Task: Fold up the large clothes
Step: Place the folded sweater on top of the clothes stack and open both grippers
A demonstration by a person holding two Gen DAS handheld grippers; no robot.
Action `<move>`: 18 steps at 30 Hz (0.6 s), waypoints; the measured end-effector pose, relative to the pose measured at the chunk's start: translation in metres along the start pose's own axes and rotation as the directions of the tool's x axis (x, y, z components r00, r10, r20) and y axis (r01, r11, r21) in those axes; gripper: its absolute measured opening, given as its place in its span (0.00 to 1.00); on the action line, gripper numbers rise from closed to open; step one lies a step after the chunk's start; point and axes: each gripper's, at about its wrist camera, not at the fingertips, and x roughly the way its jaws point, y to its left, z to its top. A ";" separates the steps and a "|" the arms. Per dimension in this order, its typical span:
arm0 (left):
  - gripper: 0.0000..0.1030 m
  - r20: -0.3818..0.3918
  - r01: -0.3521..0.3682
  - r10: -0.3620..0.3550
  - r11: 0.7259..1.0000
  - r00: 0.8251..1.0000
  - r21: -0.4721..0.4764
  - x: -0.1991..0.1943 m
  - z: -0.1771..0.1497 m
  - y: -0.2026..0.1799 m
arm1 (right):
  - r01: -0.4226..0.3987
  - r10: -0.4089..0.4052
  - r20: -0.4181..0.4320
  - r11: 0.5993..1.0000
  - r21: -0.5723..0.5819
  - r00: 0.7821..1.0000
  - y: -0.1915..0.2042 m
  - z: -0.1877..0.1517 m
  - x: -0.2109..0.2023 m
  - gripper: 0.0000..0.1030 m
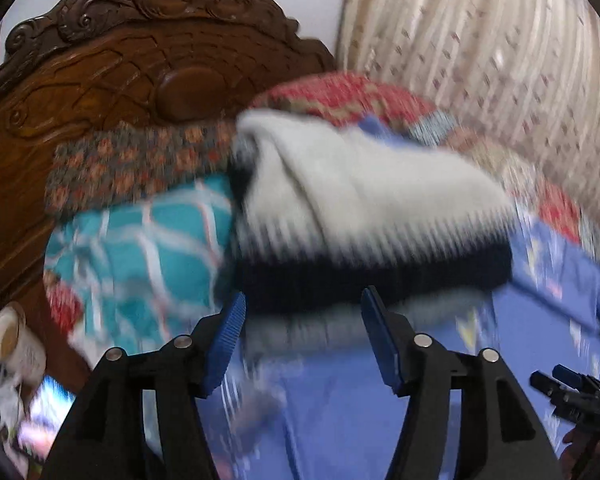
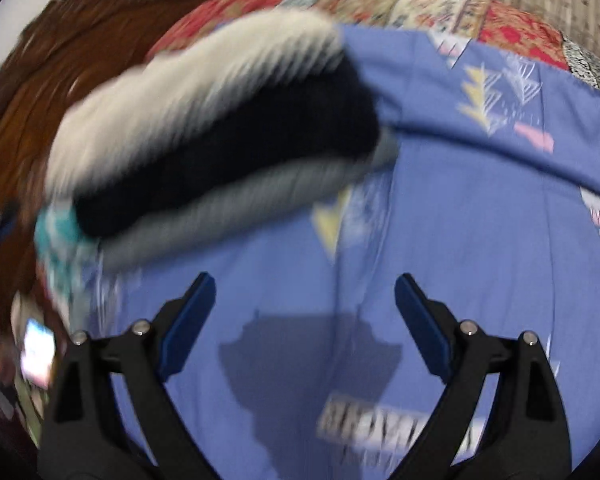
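Note:
A folded knit sweater (image 1: pixel 364 208), white on top with a dark navy band and a grey layer below, lies on the blue printed bedsheet (image 1: pixel 340 400). My left gripper (image 1: pixel 302 308) is open and empty, its blue pads just in front of the sweater's navy edge. In the right wrist view the sweater (image 2: pixel 220 132) lies up and to the left. My right gripper (image 2: pixel 305 292) is open and empty above the blue sheet (image 2: pixel 460 240), short of the sweater. The right gripper also shows in the left wrist view (image 1: pixel 568 392) at the lower right. Both views are blurred.
A carved wooden headboard (image 1: pixel 120 72) stands behind. A teal patterned pillow (image 1: pixel 148 248), a floral cushion (image 1: pixel 140 164) and a red patchwork quilt (image 1: pixel 340 100) lie by the sweater. A striped curtain (image 1: pixel 500 60) hangs at right. A mug (image 1: pixel 16 344) sits lower left.

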 end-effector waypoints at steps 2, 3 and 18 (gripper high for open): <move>0.78 -0.062 0.014 -0.013 1.000 0.998 0.015 -0.006 -0.033 -0.012 | -0.013 0.013 -0.026 0.999 -0.035 1.000 0.011 -0.047 -0.013 0.86; 0.78 -0.106 0.017 -0.014 0.999 0.994 0.028 -0.010 -0.057 -0.022 | -0.019 0.017 -0.038 0.999 -0.038 0.999 0.015 -0.064 -0.018 0.86; 1.01 -0.065 -0.068 0.079 0.984 0.995 0.166 -0.113 -0.155 -0.085 | -0.027 0.027 0.005 1.000 -0.012 1.000 0.023 -0.194 -0.129 0.94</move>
